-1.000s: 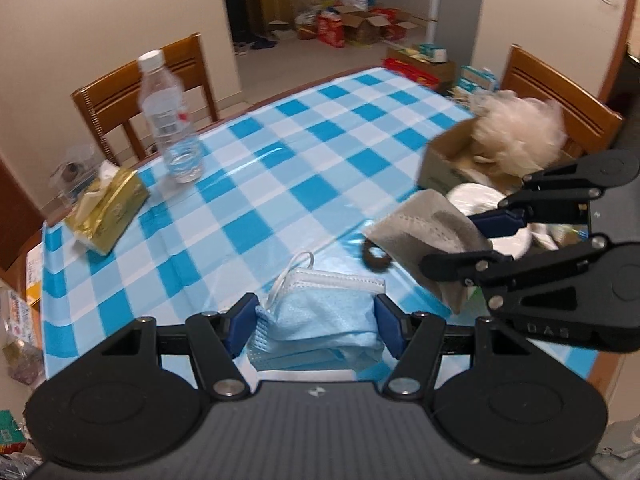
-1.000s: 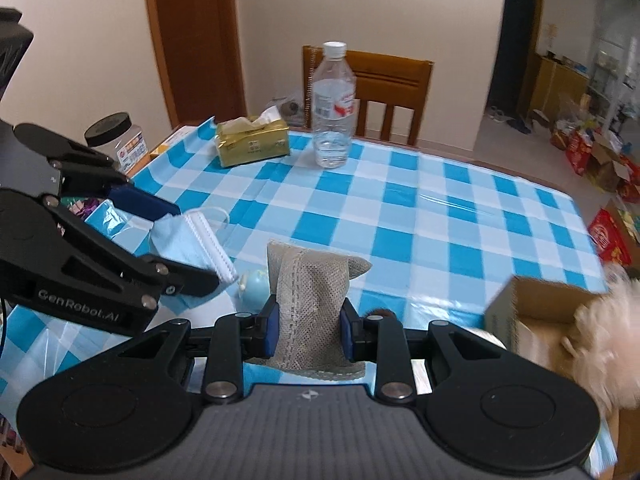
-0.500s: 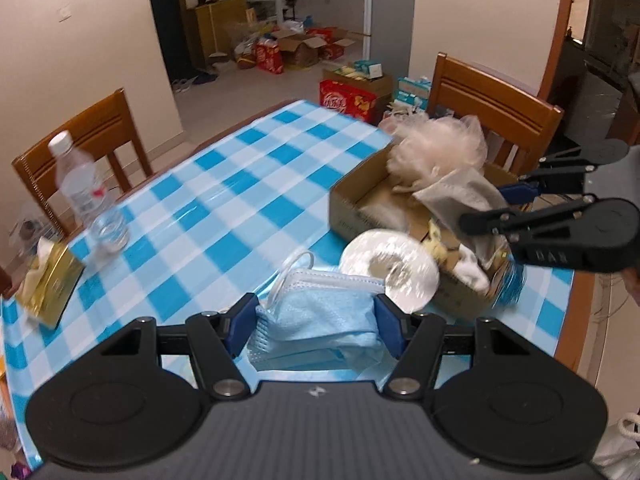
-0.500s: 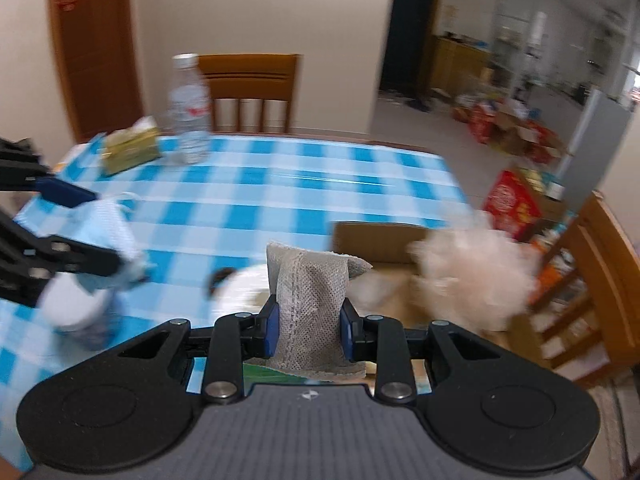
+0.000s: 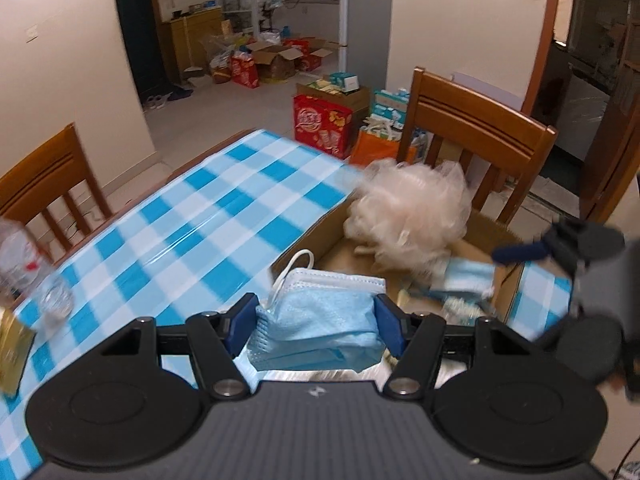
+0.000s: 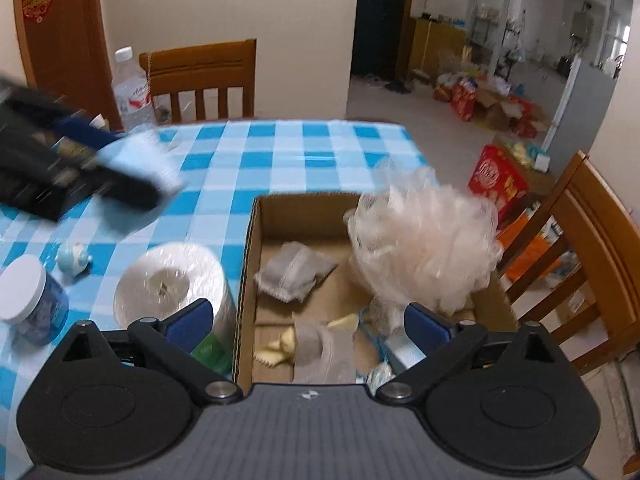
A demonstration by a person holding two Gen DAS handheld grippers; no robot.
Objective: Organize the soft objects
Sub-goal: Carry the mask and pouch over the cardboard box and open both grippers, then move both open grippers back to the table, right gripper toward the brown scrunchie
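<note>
My left gripper (image 5: 316,318) is shut on a folded blue face mask (image 5: 320,304) and hovers at the near-left corner of the cardboard box (image 5: 505,280). My right gripper (image 6: 308,316) hangs over the same box (image 6: 247,264), its jaws opening wide. A blurred grey cloth (image 6: 320,346) sits below and between them, touching neither pad. A second folded grey cloth (image 6: 296,276) lies on the box floor. A pale pink bath pouf (image 6: 424,240) fills the box's far right corner. In the right wrist view the left gripper (image 6: 132,168) is a blur at the upper left.
Left of the box stand a wrapped white roll (image 6: 172,284), a white-lidded jar (image 6: 32,300) and a small pale-blue figurine (image 6: 74,258). A water bottle (image 6: 132,88) and a gold tissue pack (image 5: 12,344) sit far back. Wooden chairs (image 5: 472,132) flank the checked table (image 6: 280,160).
Both grippers swung from mid-table over to the box. The right gripper opened and let go of the grey cloth, which now lies in the box. The left keeps its mask.
</note>
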